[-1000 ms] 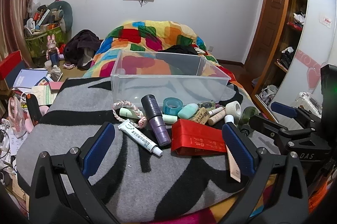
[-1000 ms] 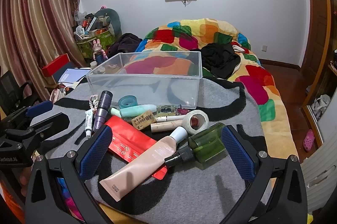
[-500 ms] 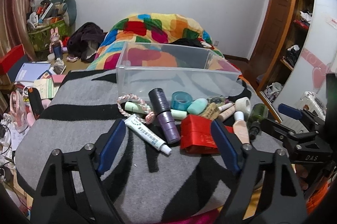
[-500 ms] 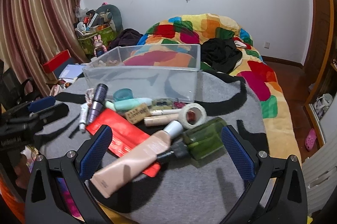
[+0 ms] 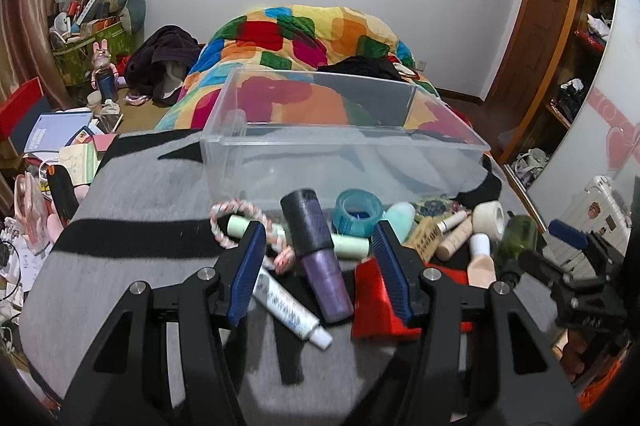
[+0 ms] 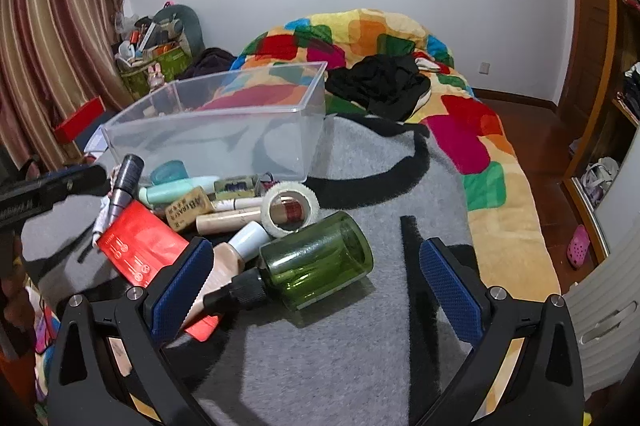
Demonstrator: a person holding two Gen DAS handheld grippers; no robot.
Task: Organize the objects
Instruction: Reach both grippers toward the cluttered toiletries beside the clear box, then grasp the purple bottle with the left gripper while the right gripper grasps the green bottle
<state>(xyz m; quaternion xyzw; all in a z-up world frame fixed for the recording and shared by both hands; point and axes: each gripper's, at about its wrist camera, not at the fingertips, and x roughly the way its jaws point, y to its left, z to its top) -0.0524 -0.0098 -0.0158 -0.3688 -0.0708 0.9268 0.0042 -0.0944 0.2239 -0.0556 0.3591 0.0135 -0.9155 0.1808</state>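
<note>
The red packet is partly hidden behind the left gripper, whose jaws are closing around the purple tube, untouched. The green bottle is framed by the right gripper, jaws wide. The clear bin beyond looks empty.

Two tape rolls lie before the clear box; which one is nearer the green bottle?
The white tape roll, right beside the green bottle. The teal tape roll lies further left, against the clear box.

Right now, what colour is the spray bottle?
Dark green with a black nozzle; right wrist view.
</note>
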